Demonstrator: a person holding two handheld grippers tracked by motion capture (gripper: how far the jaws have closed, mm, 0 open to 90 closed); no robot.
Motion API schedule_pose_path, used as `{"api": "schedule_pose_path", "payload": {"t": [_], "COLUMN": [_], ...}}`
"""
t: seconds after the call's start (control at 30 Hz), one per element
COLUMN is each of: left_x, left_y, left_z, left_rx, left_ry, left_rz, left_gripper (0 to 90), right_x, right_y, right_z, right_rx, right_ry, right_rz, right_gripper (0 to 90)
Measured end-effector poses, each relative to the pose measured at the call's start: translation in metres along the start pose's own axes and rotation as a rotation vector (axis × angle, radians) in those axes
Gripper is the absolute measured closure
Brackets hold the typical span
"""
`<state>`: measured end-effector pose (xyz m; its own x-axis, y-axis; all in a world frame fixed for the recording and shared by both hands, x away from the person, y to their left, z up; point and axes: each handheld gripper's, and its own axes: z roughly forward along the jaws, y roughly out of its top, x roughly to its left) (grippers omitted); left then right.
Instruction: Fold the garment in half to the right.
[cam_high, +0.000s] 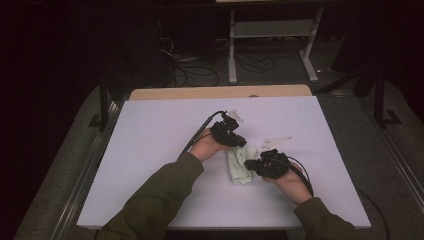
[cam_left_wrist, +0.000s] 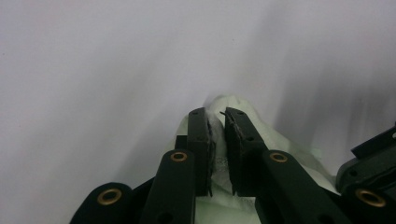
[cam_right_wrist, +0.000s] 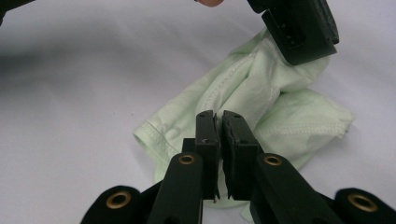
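1. A crumpled pale green cloth garment with stitched hems (cam_high: 241, 165) lay on the white worktop (cam_high: 150, 150), near the middle and a little toward the person's side.
2. The left gripper (cam_high: 241, 142) sat at the far upper edge of the garment in the high view, held by the person's left hand (cam_high: 206, 146), with its cable trailing back along the olive sleeve (cam_high: 155, 197).
3. In the left gripper view its jaws stood nearly together, and a fold of the green fabric (cam_left_wrist: 219, 105) rose between the pads, so they were clamped on the garment.
4. The right gripper (cam_high: 250, 164) lay against the garment's right edge in the high view, held by the right hand (cam_high: 290, 184).
5. In the right gripper view its jaws were pressed almost together over the cloth (cam_right_wrist: 243, 88); a thin bit of material showed in the narrow gap, and they appeared closed on the garment's near edge.
6. The same view showed the left gripper's black body (cam_right_wrist: 299, 28) above the bunched fabric, the two grippers close together but on different parts of the garment.
7. The garment rested partly folded over itself, a hemmed edge (cam_right_wrist: 154, 135) lying flat on the worktop.
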<state>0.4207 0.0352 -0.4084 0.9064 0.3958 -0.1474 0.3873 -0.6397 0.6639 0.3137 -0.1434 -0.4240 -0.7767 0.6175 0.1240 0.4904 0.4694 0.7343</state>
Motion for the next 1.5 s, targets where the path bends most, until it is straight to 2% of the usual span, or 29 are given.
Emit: {"api": "schedule_pose_path", "payload": {"t": [0.67, 0.97, 1.27, 1.4, 1.5], "left_x": [-0.006, -0.007, -0.008, -0.007, -0.008], "left_y": [0.015, 0.024, 0.034, 0.037, 0.039], "left_z": [0.022, 0.032, 0.046, 0.050, 0.048], "left_rx": [0.005, 0.001, 0.000, -0.006, -0.028], "left_ry": [-0.017, -0.039, -0.064, -0.069, -0.067], "left_rz": [0.010, 0.016, 0.009, 0.008, 0.000], "left_gripper": [81.5, 81.5, 81.1, 77.5, 72.9], "right_x": [-0.015, -0.018, -0.014, -0.014, -0.015], "right_y": [-0.014, -0.018, -0.025, -0.025, -0.026], "right_z": [-0.014, -0.021, -0.028, -0.032, -0.034], "right_rx": [0.007, -0.010, -0.016, -0.029, -0.034], "right_ry": [-0.040, -0.052, -0.026, -0.018, -0.018], "right_rz": [0.038, 0.061, 0.070, 0.074, 0.073], "right_gripper": [83.9, 84.3, 88.2, 88.9, 88.9]}}
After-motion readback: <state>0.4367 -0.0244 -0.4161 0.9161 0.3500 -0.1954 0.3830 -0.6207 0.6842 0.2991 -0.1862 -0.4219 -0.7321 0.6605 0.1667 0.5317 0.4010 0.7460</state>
